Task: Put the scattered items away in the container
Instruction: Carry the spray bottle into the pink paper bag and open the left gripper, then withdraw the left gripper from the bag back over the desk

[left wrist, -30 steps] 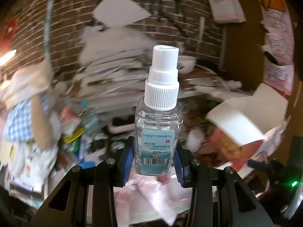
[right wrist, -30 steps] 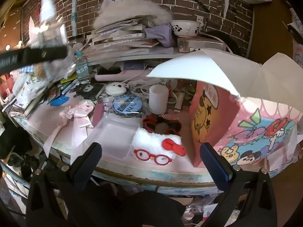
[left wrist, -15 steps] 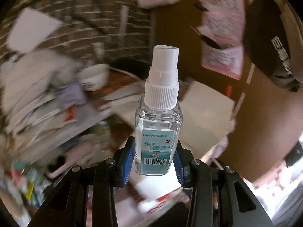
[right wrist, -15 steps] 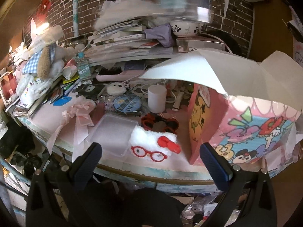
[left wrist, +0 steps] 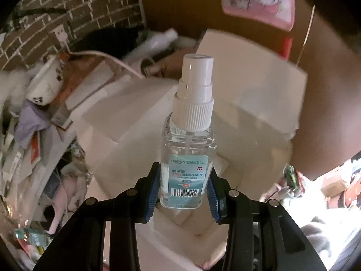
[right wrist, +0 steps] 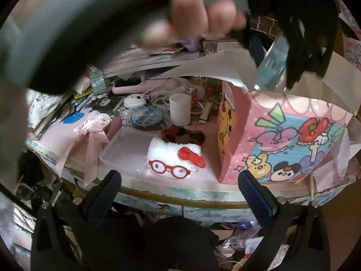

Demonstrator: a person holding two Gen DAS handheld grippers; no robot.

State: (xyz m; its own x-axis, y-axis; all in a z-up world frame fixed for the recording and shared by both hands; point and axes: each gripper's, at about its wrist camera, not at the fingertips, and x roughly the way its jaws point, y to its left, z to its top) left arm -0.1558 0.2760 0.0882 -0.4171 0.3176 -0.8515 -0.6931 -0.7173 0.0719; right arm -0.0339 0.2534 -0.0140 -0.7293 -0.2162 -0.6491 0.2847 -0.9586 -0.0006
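1. Brick wall (left wrist: 42,22) and heaped papers back a cluttered pink tabletop (right wrist: 203,174).
2. My left gripper (left wrist: 184,190) pinches a clear plastic spray bottle with a white pump cap (left wrist: 188,149) by its lower body, held upright above the open white inside of the pink cartoon-printed box (right wrist: 282,144).
3. My right gripper (right wrist: 180,194) hangs near the table's front edge, jaws spread wide, holding nothing.
4. Just beyond it lies a white plush pouch with red glasses and bow (right wrist: 176,158), left of the box.

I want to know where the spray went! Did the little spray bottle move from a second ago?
Yes. The spray bottle, gripped by the left gripper, swung from the left, across the table, to just above the open cartoon box on the right.
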